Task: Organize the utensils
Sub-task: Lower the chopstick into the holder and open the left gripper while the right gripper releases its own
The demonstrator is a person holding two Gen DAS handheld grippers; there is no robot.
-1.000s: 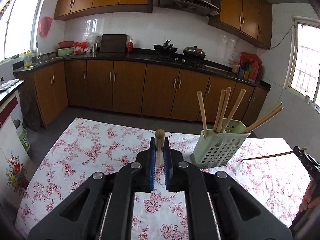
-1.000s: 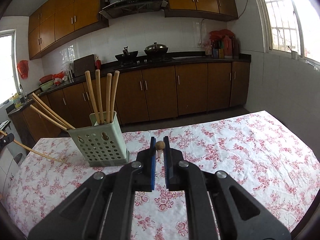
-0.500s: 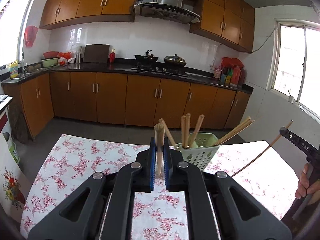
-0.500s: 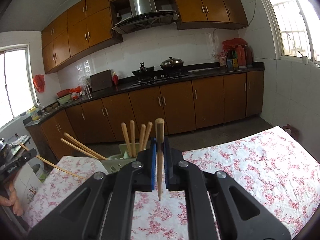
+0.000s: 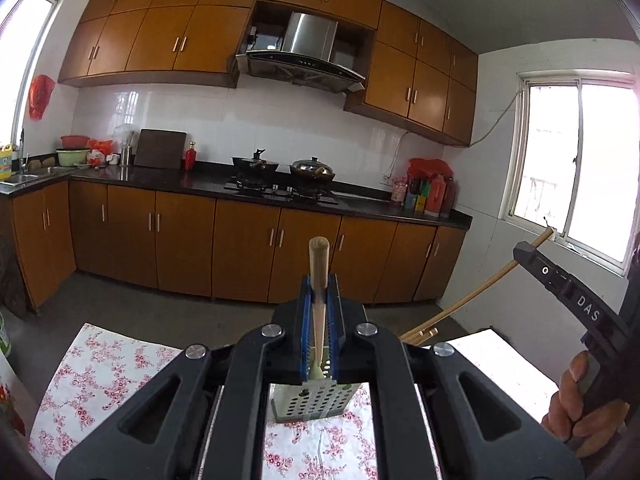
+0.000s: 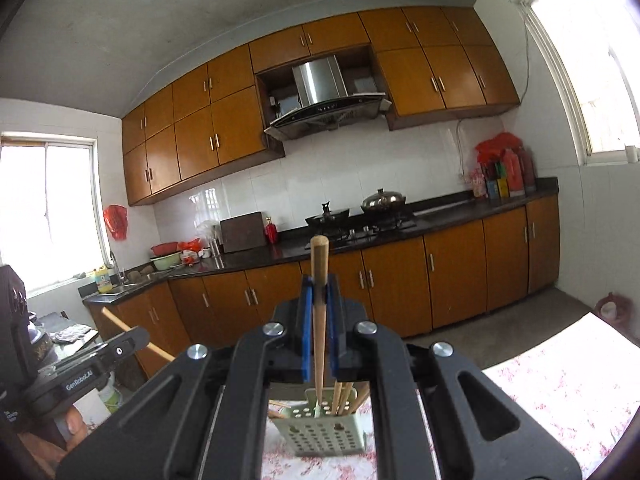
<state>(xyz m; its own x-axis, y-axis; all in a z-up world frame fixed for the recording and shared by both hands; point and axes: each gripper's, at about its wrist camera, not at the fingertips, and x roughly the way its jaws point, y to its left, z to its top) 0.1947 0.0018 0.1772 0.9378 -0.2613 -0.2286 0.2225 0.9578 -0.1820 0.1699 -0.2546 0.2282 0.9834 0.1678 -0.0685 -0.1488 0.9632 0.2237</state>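
My left gripper [image 5: 319, 284] is shut on a wooden chopstick [image 5: 319, 252] that stands nearly upright between the blue pads. Its lower end hangs just over the pale green perforated holder [image 5: 316, 400]. My right gripper [image 6: 319, 286] is likewise shut on an upright chopstick [image 6: 319, 256], whose tip is at the rim of the holder [image 6: 328, 434]. Several chopsticks [image 6: 345, 396] stand in that holder. In the left wrist view the right gripper [image 5: 528, 254] shows at the right edge with its slanted chopstick [image 5: 476, 300].
The table's floral cloth [image 5: 116, 372] lies below both grippers. A person's hand [image 5: 572, 400] grips the right tool. Behind the table a floor strip separates it from brown cabinets [image 5: 180, 240] and a dark counter with pots [image 5: 308, 170]. Windows stand on both sides.
Both grippers have risen with their chopsticks and tipped up towards level. The holder has dropped from mid-view to low between the fingers, and the chopsticks now hang upright over it.
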